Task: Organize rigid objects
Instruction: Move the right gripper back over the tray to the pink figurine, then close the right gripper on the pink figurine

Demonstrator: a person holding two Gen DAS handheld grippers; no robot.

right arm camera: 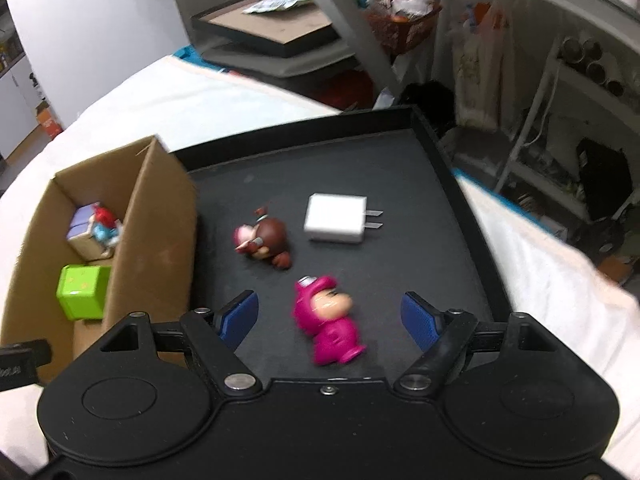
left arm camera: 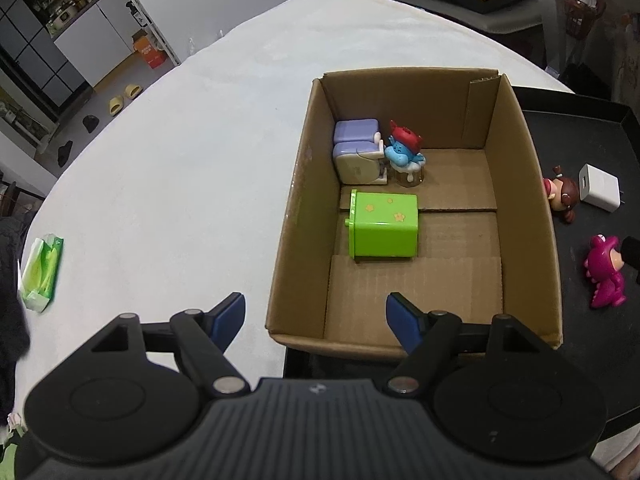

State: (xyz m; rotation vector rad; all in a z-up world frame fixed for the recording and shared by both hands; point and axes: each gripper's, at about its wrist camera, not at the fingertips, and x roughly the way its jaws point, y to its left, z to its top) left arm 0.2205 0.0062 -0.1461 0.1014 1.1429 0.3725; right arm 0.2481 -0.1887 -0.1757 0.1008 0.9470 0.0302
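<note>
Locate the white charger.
Right wrist view: white charger lies on the black tray, right of the brown figurine, beyond the pink figurine.

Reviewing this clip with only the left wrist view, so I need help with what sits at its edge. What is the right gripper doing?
Observer: The right gripper is open, with the pink figure lying between its fingers, not gripped.
Operator: My view cuts the tray off. Anything else on it?
Observer: Only the brown-haired figure and the white charger; the rest of the black tray is bare.
Operator: Which way do the charger's prongs face?
Observer: Away from the cardboard box, toward the tray's far side wall.
</note>
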